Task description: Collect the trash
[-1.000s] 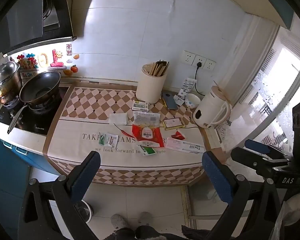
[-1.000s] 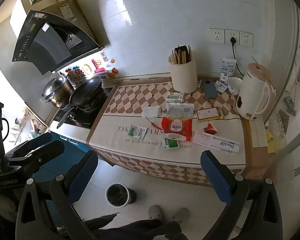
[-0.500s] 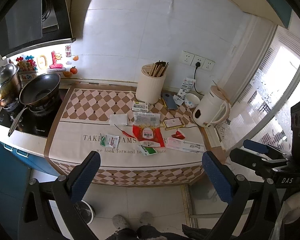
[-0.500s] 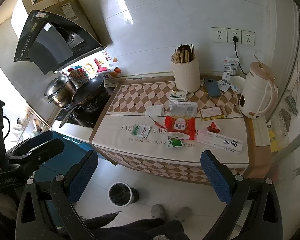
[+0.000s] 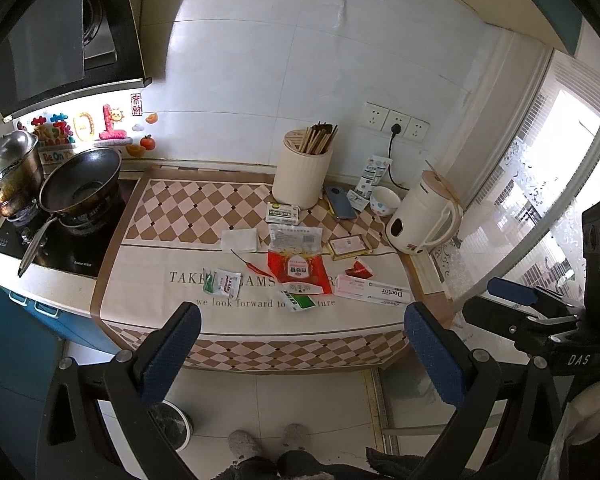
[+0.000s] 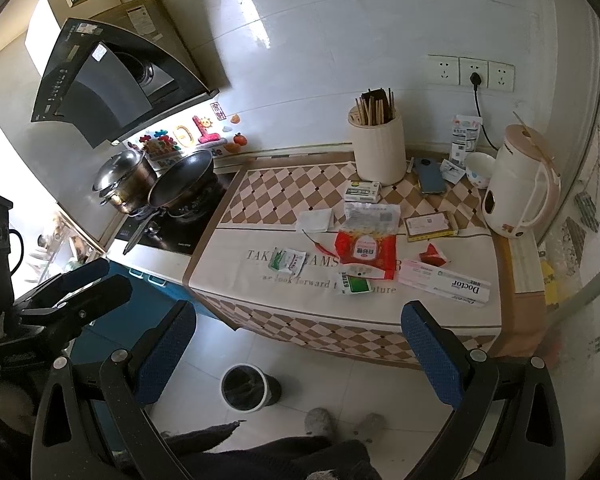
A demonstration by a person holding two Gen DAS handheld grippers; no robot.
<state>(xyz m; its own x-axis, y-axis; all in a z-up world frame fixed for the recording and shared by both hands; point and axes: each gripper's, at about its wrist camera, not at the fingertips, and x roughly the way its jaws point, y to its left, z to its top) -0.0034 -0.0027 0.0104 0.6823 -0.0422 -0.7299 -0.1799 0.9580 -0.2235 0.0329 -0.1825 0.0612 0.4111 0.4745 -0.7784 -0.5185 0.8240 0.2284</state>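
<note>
The bench carries a checked cloth strewn with trash, and the red snack bag near its middle serves as the landmark. Just left of the red snack bag lies a red chilli, and farther left a green-and-white sachet. Touching its front edge is a small green packet. To its right sit a crumpled red wrapper and, nearer the front, a long white "Doctor" box. Behind it lie a clear plastic bag, a folded white tissue, a small medicine box and a yellow-edged flat box.

Farther back from the red snack bag stands a cream utensil holder full of chopsticks, with a phone, a small bowl whose inside is not visible, and a cream kettle to its right. Far left of the bag, a wok and a lidded steel pot sit on the stove.

On the floor in front of the bench stands a small round bin with a dark liner; its contents cannot be made out.

The left gripper and right gripper both hover off the front of the bench, jaws spread wide and holding nothing. Nothing stands between them and the trash.
</note>
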